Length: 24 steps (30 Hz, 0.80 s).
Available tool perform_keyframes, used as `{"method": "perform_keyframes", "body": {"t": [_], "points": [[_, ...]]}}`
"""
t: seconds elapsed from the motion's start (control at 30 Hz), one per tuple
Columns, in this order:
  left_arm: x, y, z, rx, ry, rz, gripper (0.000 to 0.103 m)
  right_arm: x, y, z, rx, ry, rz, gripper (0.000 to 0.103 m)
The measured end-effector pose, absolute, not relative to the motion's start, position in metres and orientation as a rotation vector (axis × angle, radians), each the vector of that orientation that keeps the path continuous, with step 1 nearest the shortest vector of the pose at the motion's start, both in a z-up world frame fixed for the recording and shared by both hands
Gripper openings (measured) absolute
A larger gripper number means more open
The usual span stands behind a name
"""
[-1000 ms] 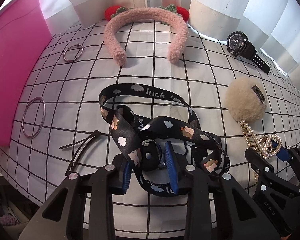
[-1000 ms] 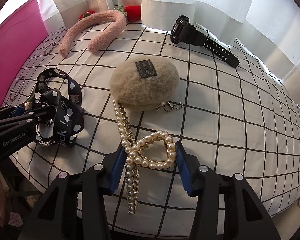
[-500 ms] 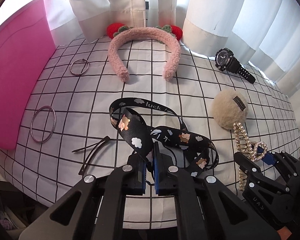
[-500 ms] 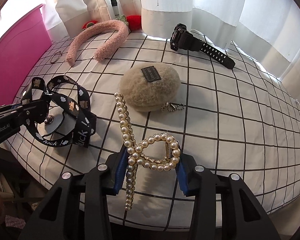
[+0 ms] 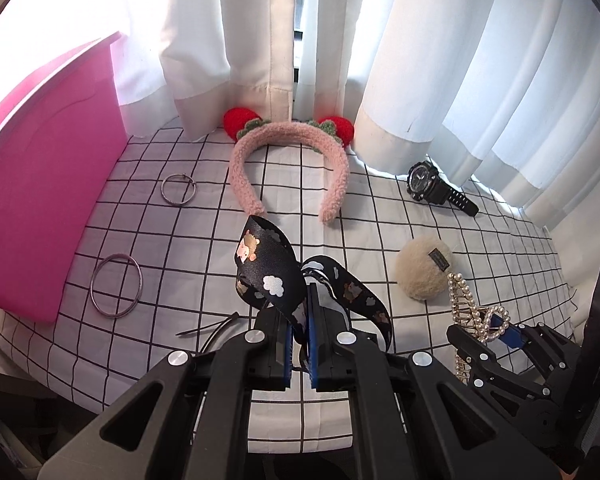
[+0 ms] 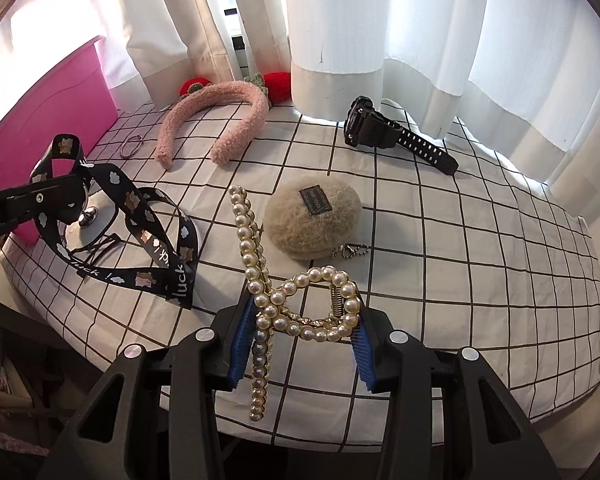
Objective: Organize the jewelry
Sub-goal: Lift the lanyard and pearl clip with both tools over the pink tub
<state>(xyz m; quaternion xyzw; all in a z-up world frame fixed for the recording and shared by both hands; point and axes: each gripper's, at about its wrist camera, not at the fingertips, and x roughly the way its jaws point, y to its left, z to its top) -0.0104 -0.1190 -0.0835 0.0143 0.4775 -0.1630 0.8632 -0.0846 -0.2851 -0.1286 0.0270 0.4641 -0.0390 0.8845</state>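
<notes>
Left gripper: fingers drawn nearly together, pinching a black lanyard between the blue pads. The strap is printed with white clouds, small cartoon animals and the word "luck !". The right wrist view shows it raised off the cloth, its loops hanging from the left gripper, with a small silver fitting dangling inside the loop. Whether the lowest loop touches the cloth cannot be settled from these views.

Right gripper: fingers closed on the looped handle of a pearl hair clip, one pad against each side. The clip is gold metal lined with cream pearls; one long row stands up and away from the fingers, another hangs below them. From the left wrist view the clip sits tilted, clear of the cloth.

Surroundings: a white cloth with a black grid covers the table. Just beyond the clip lies a beige fluffy pouch with a dark label and a ball chain. Further back lie a black wristwatch and a pink fuzzy headband with red strawberry ornaments, by the white curtains. Two metal rings lie beside a pink box on the left. A black cable tie lies near the left fingers.
</notes>
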Motion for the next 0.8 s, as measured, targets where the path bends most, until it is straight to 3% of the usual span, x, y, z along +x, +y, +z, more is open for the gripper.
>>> {"method": "perform_keyframes", "body": {"t": [0.5, 0.8], "points": [[0.0, -0.067, 0.027, -0.039, 0.759, -0.331, 0.006, -0.057, -0.234, -0.025, -0.028, 0.763, 0.0, 0.041], [0.022, -0.006, 0.119, -0.072, 0.583, -0.264, 0.006, -0.018, -0.169, 0.055, -0.077, 0.592, 0.126, 0.042]]}}
